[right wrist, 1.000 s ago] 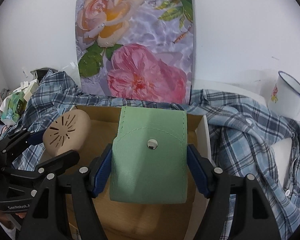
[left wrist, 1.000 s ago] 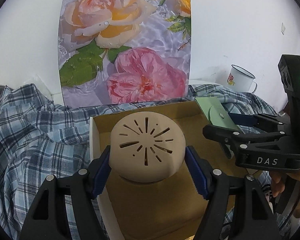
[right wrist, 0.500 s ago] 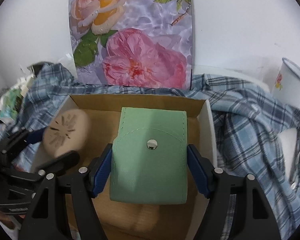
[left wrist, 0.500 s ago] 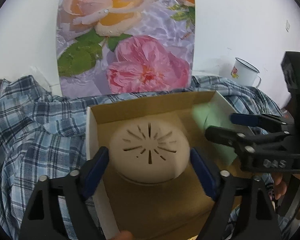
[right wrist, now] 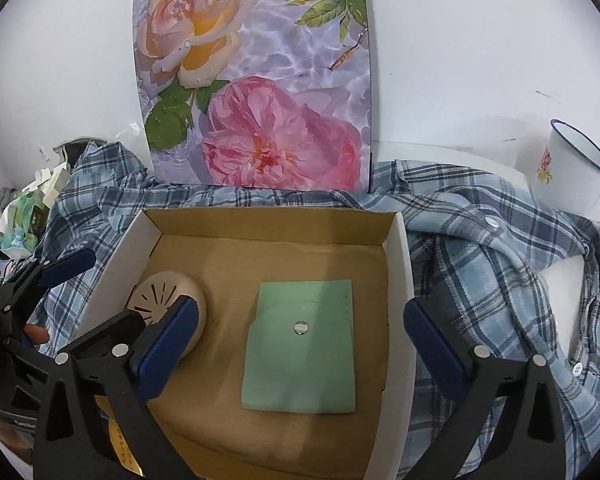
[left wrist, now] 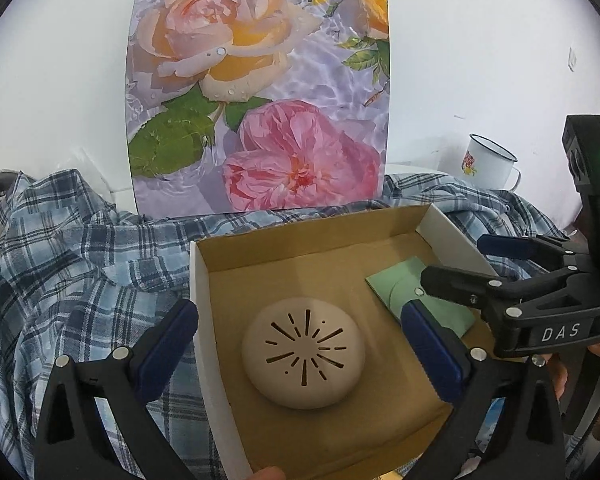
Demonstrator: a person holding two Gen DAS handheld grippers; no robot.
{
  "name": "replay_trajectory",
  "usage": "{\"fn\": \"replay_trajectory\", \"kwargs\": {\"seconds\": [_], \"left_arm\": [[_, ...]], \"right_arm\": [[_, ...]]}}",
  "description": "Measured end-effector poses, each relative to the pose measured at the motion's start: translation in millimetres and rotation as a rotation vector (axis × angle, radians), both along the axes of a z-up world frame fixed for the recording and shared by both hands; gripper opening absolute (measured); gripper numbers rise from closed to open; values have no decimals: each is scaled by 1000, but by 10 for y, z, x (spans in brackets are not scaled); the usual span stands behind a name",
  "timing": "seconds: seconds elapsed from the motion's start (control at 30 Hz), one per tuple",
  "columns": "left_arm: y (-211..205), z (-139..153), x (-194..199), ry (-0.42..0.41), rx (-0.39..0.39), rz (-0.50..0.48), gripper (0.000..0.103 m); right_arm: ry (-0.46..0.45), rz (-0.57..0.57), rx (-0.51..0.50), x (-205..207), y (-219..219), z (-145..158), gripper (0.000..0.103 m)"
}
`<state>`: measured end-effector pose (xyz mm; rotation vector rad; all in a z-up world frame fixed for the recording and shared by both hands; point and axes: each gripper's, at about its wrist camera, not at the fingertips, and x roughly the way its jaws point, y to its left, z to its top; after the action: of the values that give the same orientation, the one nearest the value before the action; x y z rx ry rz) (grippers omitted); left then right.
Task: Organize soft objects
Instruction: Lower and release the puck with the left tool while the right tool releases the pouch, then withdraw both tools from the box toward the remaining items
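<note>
Below you, a plaid shirt (right wrist: 480,264) underlies an open cardboard box (right wrist: 398,280). Inside it lie a beige slotted dome (left wrist: 303,358) on the left and a green snap pouch (right wrist: 302,340) on the right. Your left gripper (left wrist: 300,340) and right gripper (right wrist: 296,336) have just been opening, touching neither.

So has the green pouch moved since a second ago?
Yes. The green pouch dropped from between the right gripper pads onto the cardboard box floor; the gripper's jaws have just been opening.
</note>
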<state>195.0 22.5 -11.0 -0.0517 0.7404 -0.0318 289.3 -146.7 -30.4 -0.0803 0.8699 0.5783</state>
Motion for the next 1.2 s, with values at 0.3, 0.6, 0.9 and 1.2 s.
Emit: {"fn": "replay_trajectory", "kwargs": {"seconds": [0.3,0.6,0.9,1.2], "left_arm": [[54,13,-20,-8,11,21,103],[41,23,-32,-24,23,20,103],[38,61,-40,-28,10,1,103],[-1,357,-172,-82,39,-28,103]], "right_arm": [[-104,-3,34,-93,-23,173,102],[-133,2,56,-131,-44,250,102],[-144,2,63,-144,-56,280,102],[-189,27,73,-253,-29,441,102]]}}
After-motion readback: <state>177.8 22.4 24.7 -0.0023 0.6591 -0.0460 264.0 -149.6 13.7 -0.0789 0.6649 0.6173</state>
